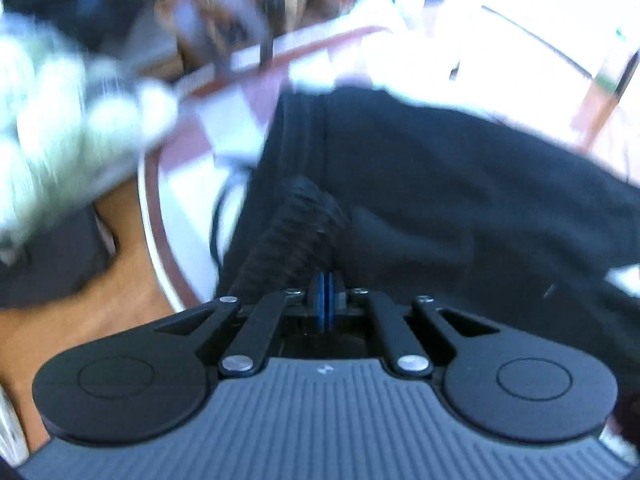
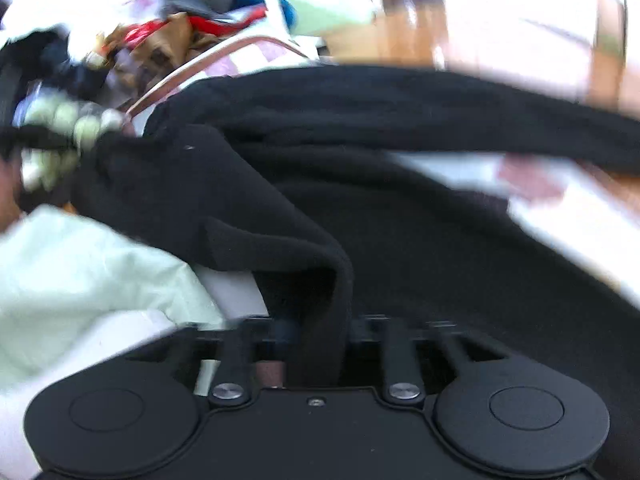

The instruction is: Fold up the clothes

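Observation:
A black garment (image 1: 460, 200) lies spread over a round table with a checked cloth (image 1: 236, 128). In the left wrist view my left gripper (image 1: 325, 280) is shut, its blue pads pressed together on the garment's edge beside a ribbed black band (image 1: 300, 232). In the right wrist view the black garment (image 2: 400, 240) fills the middle, and a fold of it runs down between the jaws of my right gripper (image 2: 316, 320), which is shut on it with its fingertips hidden. At the far left a gloved hand (image 2: 72, 128) holds the garment's raised edge. Both views are blurred.
A heap of mixed clothes (image 2: 168, 40) sits at the table's far side. A pale green cloth (image 2: 80, 280) lies left of the right gripper. The table's brown-trimmed rim (image 1: 150, 208) curves at the left above a wooden floor (image 1: 80, 320). A pale blurred shape (image 1: 60, 128) fills the left.

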The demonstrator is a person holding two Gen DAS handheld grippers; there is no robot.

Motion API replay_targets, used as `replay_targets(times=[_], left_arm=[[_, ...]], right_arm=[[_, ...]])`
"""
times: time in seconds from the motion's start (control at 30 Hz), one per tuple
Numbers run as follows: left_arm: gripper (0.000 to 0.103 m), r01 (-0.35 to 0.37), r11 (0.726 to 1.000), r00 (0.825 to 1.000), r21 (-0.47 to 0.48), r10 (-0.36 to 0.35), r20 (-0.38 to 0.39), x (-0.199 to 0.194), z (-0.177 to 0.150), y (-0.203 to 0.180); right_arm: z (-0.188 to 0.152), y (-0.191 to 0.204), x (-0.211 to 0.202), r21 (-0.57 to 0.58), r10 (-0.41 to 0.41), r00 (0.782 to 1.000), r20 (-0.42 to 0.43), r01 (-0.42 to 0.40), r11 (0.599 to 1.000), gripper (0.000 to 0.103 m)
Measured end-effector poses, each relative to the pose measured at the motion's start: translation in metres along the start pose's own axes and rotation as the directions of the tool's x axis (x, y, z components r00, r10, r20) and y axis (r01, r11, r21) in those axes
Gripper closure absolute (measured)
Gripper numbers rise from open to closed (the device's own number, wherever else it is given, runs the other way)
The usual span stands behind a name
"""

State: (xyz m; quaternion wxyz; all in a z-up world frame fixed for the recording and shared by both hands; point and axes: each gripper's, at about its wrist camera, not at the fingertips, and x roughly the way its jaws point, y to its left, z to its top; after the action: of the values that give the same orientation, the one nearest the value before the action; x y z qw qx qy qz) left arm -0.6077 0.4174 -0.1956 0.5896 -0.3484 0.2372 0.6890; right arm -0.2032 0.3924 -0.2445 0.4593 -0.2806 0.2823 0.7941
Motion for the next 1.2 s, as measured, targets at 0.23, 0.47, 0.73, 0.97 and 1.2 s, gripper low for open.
replay_targets(times=[0.23,0.47,0.73,0.97,1.2], left_arm=[[0.103,-0.274,0.953,0.949,0.132,0.245,0.198,-0.115,0.040,0.035],[0.100,-0.037,0.971,0.977,-0.235,-0.013,-0.211,-0.037,-0.024,0.089],[0.041,-0.056,0.968,0.959,-0.246,-0.017,-0.284,-0.014,-0.062,0.053],[0.031,0.000,0.903,0.898,-0.430,-0.189,-0.397,0.002,-0.072,0.071],[0.023,-0.010,0.861,0.893,-0.509,-0.221,-0.392,0.051,-0.085,0.065]], right_arm=[[0.020,0.013,-0.084,-0.004,0.180,0.975,0.132,-0.181,0.983,0.096],[-0.014,0.042,-0.034,-0.136,0.115,0.982,-0.150,-0.136,0.981,0.096],[0.001,0.018,-0.048,0.031,0.111,0.994,-0.017,-0.111,0.993,0.096],[0.006,0.019,-0.035,-0.007,0.013,0.999,-0.030,-0.014,1.000,0.096],[0.005,0.017,-0.036,-0.030,0.011,1.000,-0.025,-0.011,0.999,0.096]])
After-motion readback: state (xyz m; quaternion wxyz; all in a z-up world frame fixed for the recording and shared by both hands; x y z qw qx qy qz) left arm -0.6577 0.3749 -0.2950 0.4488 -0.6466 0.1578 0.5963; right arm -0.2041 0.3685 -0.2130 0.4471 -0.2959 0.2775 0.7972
